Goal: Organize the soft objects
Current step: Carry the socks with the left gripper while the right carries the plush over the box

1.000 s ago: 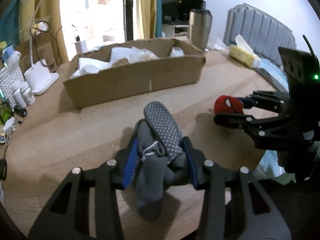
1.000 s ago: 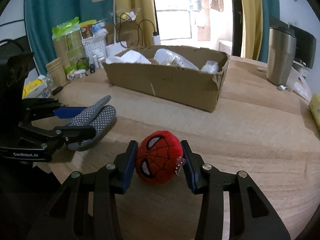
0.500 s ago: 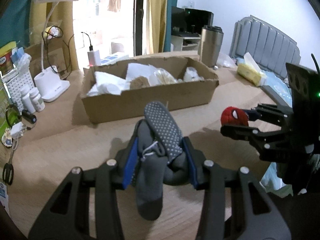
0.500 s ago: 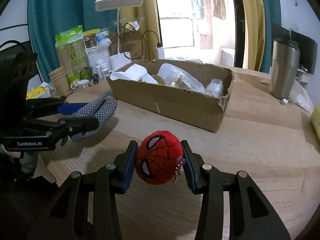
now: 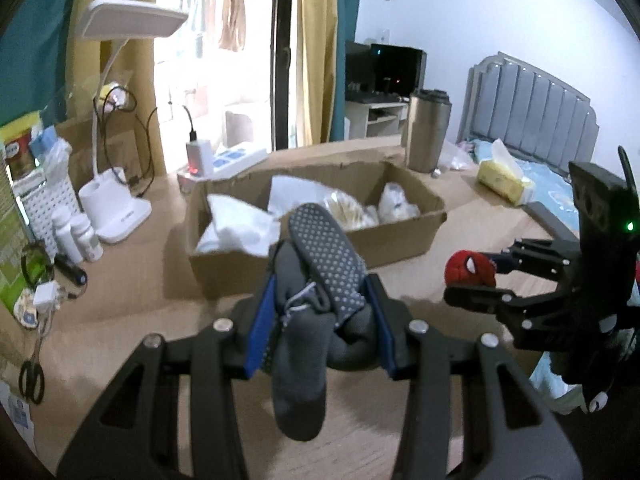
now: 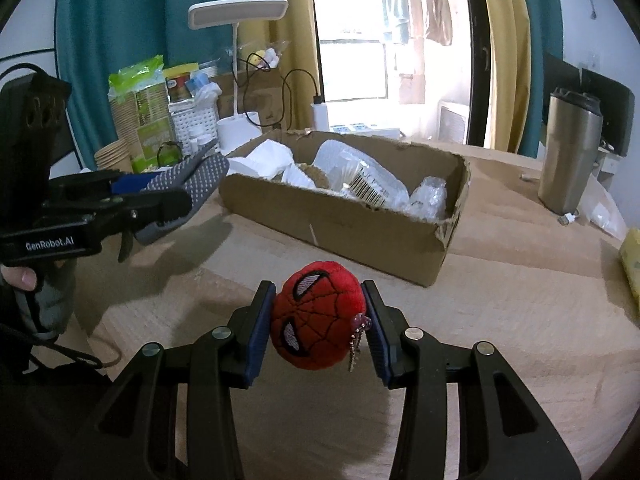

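Clamping a bunched pair of grey socks [image 5: 310, 312] w/ white grip dots, the left gripper [image 5: 320, 320] has both blue pads pressed into the fabric; one sock end hangs below the jaws, a dotted sole sticks up past them. It's raised off the desk [image 5: 120, 312], pointing down-fwd toward the cardboard box [image 5: 316, 256]. In the right wrist view the left gripper [image 6: 176, 196] sits at far left, roughly level w/ the box's near corner, a thumb [image 6: 20, 278] showing on its handle.

Right gripper [image 6: 318, 320] is closed on a red spider-mask plush [image 6: 316, 314], pads squeezing both sides, small bead chain dangling at its right. Also off the desk, angled down, short of the box's front wall. From the left view it's [image 5: 472, 282] at right, apart from the socks.

Box holds white bags & plastic packs. Steel tumbler [image 6: 570, 152] stands beyond it, desk lamp [image 5: 120, 120] at left.
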Available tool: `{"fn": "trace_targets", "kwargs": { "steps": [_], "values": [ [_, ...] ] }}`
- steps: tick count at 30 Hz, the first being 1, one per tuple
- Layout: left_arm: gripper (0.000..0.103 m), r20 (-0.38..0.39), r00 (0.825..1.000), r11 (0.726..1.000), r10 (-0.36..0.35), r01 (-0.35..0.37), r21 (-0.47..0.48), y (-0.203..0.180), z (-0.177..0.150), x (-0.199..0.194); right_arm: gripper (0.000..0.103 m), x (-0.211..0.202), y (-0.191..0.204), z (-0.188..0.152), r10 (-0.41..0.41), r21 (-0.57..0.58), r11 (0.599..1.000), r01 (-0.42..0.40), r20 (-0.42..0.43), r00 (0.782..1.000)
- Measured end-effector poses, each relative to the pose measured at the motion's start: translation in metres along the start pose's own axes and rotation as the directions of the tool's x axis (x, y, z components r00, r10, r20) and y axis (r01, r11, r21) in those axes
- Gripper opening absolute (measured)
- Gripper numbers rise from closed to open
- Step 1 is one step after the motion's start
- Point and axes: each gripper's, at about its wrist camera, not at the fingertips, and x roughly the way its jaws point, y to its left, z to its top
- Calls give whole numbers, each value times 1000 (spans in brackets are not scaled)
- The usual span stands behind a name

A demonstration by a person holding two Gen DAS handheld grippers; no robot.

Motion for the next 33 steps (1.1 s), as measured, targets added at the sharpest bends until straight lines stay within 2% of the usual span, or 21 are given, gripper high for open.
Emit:
{"fn": "trace_targets", "kwargs": {
  "steps": [15, 33],
  "values": [
    [46, 94, 994, 999, -49, 48, 9, 3, 36, 15, 46, -1, -13, 31, -53, -27, 998, 55, 65, 997],
    [46, 96, 992, 997, -83, 83, 11, 6, 60, 46, 46, 8, -32, 58, -74, -32, 996, 78, 117, 990]
  ]
}}
